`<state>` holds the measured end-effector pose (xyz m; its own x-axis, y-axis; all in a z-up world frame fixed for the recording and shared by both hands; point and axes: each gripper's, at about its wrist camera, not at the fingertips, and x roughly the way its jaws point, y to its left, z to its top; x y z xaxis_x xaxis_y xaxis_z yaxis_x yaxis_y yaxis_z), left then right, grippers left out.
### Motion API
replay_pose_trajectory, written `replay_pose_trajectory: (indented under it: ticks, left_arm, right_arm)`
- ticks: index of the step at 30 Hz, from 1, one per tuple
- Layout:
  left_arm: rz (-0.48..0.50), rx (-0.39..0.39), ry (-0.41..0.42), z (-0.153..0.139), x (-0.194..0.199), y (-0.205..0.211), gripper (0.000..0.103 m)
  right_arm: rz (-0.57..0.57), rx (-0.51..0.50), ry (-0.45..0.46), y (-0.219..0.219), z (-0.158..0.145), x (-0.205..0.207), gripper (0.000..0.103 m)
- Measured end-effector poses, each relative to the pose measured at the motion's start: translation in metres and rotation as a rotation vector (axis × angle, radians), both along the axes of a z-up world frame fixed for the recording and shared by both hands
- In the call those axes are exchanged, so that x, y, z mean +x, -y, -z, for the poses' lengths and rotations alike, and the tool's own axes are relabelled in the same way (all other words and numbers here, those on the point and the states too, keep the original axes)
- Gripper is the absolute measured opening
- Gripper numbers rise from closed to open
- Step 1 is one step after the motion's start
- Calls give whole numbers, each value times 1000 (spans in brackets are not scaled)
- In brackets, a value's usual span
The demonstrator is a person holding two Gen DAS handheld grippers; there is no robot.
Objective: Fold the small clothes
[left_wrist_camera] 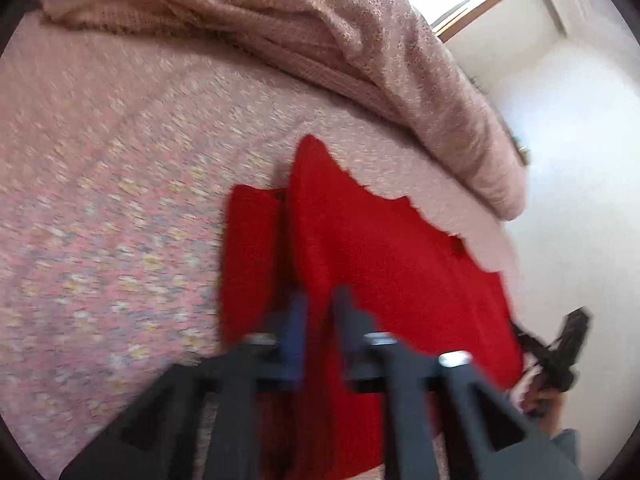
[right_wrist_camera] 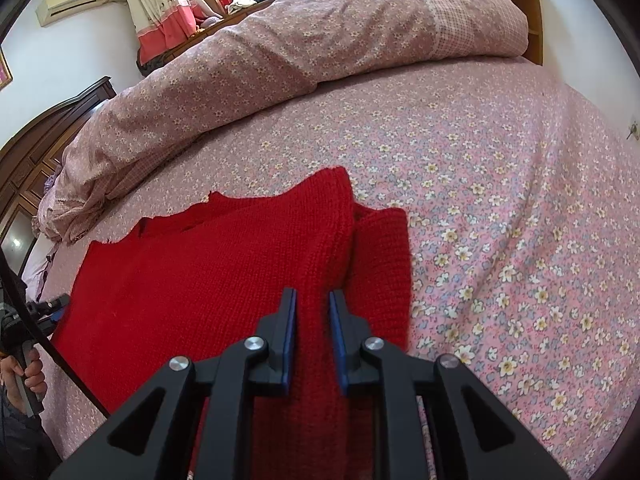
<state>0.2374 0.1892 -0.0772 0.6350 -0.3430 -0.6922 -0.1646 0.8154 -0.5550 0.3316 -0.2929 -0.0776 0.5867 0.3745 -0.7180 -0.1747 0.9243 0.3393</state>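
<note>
A red knitted sweater (left_wrist_camera: 384, 248) lies on the flowered bed sheet (left_wrist_camera: 100, 200), one sleeve folded alongside its body. In the blurred left wrist view my left gripper (left_wrist_camera: 320, 296) is over the sweater's near edge, jaws a narrow gap apart with red knit between them; I cannot tell whether it grips. In the right wrist view the same sweater (right_wrist_camera: 224, 264) lies flat. My right gripper (right_wrist_camera: 313, 294) is over the ridge beside the folded sleeve (right_wrist_camera: 384, 264), jaws a narrow gap apart with knit showing between them.
A rolled pink flowered quilt (right_wrist_camera: 280, 48) lies along the far side of the bed sheet (right_wrist_camera: 500, 220). A dark wooden headboard (right_wrist_camera: 36, 140) stands at the left. The other hand-held gripper (left_wrist_camera: 568, 344) shows at the right edge of the left wrist view.
</note>
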Motion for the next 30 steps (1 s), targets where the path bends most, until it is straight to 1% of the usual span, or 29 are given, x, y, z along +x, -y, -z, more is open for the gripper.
replay_pose_trajectory:
  ticks: [3, 7, 9, 12, 14, 17, 19, 21, 22, 23, 24, 26, 27, 28, 30]
  left_arm:
    - [8, 29, 31, -6, -5, 3, 3]
    - [28, 65, 35, -11, -11, 8, 2]
    - [20, 76, 25, -11, -16, 9, 2]
    - [7, 73, -4, -8, -20, 6, 2]
    - [6, 73, -11, -6, -21, 4, 2]
    - [16, 95, -25, -4, -20, 6, 2]
    - [18, 99, -32, -3, -19, 7, 2]
    - [21, 104, -33, -5, -17, 8, 2]
    - [20, 109, -32, -6, -16, 9, 2]
    - [18, 113, -31, -8, -15, 11, 2]
    - [13, 114, -25, -11, -14, 13, 3]
    - [-1, 121, -2, -19, -17, 15, 3]
    - [-6, 132, 10, -23, -17, 15, 3]
    - [-12, 149, 21, -27, -19, 17, 3]
    - [-20, 180, 40, -33, -22, 21, 4]
  right_arm:
    - [1, -2, 0, 0, 0, 0, 17]
    - [-6, -11, 28, 0, -3, -1, 13]
    - [-11, -27, 49, -2, -5, -4, 11]
    - [-7, -43, 63, -5, -7, -5, 10]
    - [-3, -43, 65, -5, -7, -4, 10]
    - [2, -42, 59, -5, -5, -3, 10]
    - [5, -38, 55, -5, -4, -1, 12]
    - [17, -38, 49, -3, -4, -2, 22]
    - [30, -34, 53, 0, -4, -3, 24]
    - [35, -25, 56, 2, -5, -3, 29]
    - [42, -11, 61, 6, -6, -5, 40]
    - [57, 35, 70, 18, -8, -8, 55]
    - [58, 57, 74, 22, -9, -10, 60]
    - [59, 84, 75, 28, -9, -13, 63]
    - [42, 142, 56, 39, -6, -15, 80]
